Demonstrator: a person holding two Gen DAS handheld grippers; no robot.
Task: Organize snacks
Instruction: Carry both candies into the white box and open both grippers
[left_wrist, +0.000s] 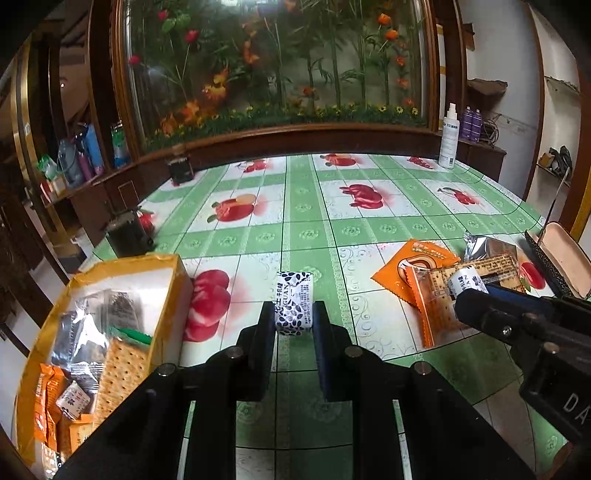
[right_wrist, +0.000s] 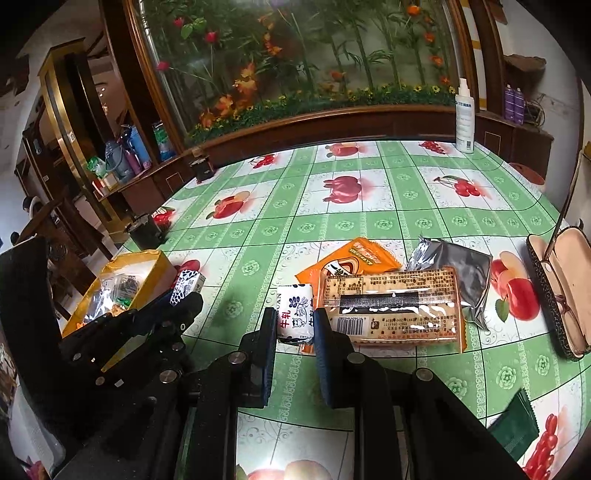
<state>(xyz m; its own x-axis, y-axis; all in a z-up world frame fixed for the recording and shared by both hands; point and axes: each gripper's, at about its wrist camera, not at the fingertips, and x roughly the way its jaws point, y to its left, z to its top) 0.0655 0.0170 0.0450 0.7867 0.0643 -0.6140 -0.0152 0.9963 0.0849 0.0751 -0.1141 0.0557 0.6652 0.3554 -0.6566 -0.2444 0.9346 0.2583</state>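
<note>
While the left gripper (left_wrist: 294, 314) grasps a white candy (left_wrist: 293, 303) with dark leaf print at the centre of its view, above the green tablecloth (left_wrist: 303, 206), the yellow box (left_wrist: 164, 291) sits at the lower left, with crackers and small packets inside. The right gripper (right_wrist: 295, 321) grasps a second candy (right_wrist: 294, 314) with blue print, at the centre of its own view. Just right of this candy lies a cracker pack (right_wrist: 391, 306), partly over an orange packet (right_wrist: 354, 258) and a silver packet (right_wrist: 458, 269). An open glasses case (right_wrist: 561, 291) lies at the right edge. A white spray bottle (right_wrist: 464, 118) stands at the upper right.
</note>
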